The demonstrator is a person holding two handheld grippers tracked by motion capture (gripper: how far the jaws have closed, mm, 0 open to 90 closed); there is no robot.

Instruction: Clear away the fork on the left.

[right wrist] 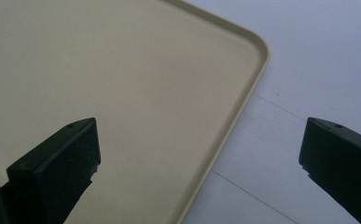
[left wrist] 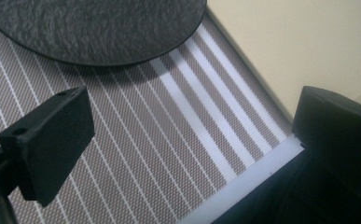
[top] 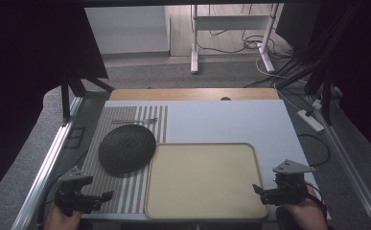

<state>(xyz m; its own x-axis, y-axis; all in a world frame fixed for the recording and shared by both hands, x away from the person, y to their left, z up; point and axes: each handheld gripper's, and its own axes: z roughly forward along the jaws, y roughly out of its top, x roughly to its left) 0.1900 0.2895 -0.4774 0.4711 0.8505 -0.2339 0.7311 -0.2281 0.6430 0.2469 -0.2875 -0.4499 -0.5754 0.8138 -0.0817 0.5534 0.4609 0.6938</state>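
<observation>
Pale table [top: 231, 120] — left claw [top: 107, 195] released over striped mat [top: 125, 191], right claw [top: 256, 189] released by tray [top: 202, 211].

Laboratory setting: aluminium-framed test table [top: 44, 165], loose floor cables [top: 250, 45], power strip [top: 310, 120] at right, equipment stand [top: 195, 43] at top.

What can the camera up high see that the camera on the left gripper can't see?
The high view alone takes in the fork lying on the far end of the striped mat, the right gripper at the beige tray's near right corner, the person's hands and the floor with cables beyond the table. The left gripper view alone gives a close look between the left gripper and its own wide-apart jaws, down to the mat's fine weave. Both views take in the dark round plate, the striped mat and the beige tray.
</observation>
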